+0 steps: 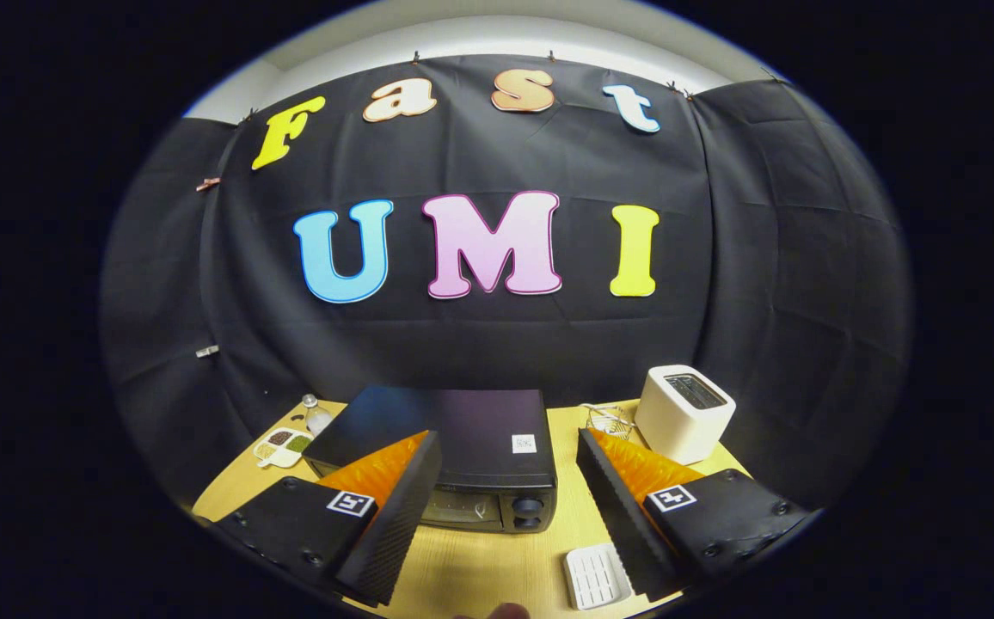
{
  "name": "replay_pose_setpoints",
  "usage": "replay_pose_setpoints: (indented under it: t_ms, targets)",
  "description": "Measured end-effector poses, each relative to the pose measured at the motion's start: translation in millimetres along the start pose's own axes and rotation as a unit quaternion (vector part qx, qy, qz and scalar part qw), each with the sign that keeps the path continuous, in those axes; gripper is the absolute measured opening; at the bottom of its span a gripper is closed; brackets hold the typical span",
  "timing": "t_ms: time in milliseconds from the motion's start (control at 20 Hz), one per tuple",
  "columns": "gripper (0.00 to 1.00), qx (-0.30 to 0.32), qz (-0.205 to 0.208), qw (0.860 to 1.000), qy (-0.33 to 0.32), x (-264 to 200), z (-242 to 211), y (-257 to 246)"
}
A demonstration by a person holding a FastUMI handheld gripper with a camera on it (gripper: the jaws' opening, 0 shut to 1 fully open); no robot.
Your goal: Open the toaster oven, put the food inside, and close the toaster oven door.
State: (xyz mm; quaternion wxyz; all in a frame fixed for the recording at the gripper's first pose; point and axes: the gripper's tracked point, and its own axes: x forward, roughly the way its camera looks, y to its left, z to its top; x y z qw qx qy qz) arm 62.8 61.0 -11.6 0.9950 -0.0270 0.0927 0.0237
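A black toaster oven (463, 438) stands on the wooden table (566, 507) just ahead of my fingers, its door shut and two knobs (528, 512) at the front right. My gripper (510, 490) hovers above the table with its fingers wide apart and nothing between them. The left finger (398, 516) covers part of the oven's front; the right finger (617, 516) is beside the oven's right edge. A small white ridged tray (596, 576) lies on the table near the right finger. I cannot make out any food on it.
A white slot toaster (684, 413) stands beyond the right finger, with a wire rack (609, 419) next to it. Left of the oven lie a small divided dish (284, 447) and a small glass jar (316, 414). The booth's black cloth hangs behind the table.
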Motion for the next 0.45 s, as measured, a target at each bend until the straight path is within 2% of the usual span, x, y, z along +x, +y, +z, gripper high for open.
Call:
replay_pose_setpoints:
  t_ms: [450]
  targets:
    - [0.99, 0.012, 0.015, 1.0, -0.015, -9, 13, -12]
